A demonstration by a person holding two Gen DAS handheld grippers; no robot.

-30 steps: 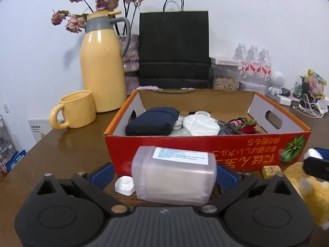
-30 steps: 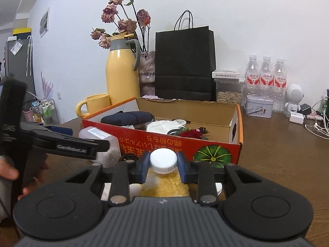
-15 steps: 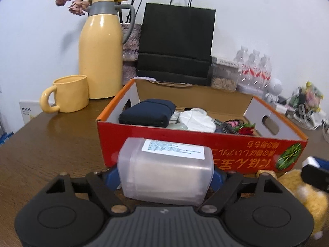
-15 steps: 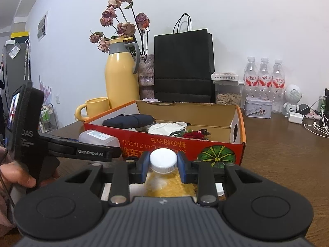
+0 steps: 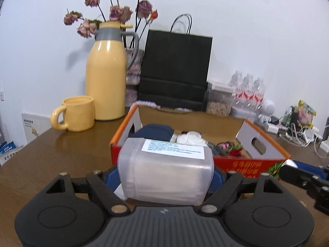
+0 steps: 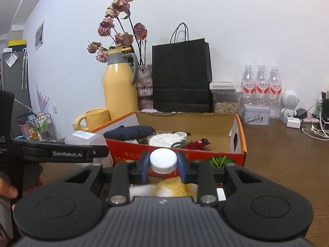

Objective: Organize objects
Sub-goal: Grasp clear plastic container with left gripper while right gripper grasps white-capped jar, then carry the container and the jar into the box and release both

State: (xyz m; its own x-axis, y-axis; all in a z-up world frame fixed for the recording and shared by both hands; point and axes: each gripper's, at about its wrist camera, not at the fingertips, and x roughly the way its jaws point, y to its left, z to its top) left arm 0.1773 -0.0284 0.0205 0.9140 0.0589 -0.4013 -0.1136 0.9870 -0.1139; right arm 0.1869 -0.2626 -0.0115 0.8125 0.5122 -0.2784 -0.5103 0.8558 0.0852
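My left gripper (image 5: pixel 165 176) is shut on a translucent plastic container (image 5: pixel 166 170) with a white label, held sideways just above the table in front of the red cardboard box (image 5: pixel 242 167). The box holds a dark blue pouch (image 5: pixel 153 133), a white cloth item (image 5: pixel 190 139) and red flowers (image 5: pixel 234 150). My right gripper (image 6: pixel 163 163) is shut on the white cap of a bottle (image 6: pixel 163 158), with something yellow and fuzzy (image 6: pixel 172 188) below it. In the right wrist view the container (image 6: pixel 86 138) shows at the left of the box (image 6: pixel 239 142).
A yellow mug (image 5: pixel 79 116), a yellow jug (image 5: pixel 107 78) with dried roses and a black paper bag (image 5: pixel 174 72) stand behind the box. Water bottles (image 6: pixel 261 88), a tin (image 6: pixel 256 114), a white figurine (image 6: pixel 290 103) and cables (image 6: pixel 314 129) fill the back right.
My left jaws closed onto the plastic container and lifted it off the table, closer to the box. The right gripper kept its hold on the white cap and stayed put.
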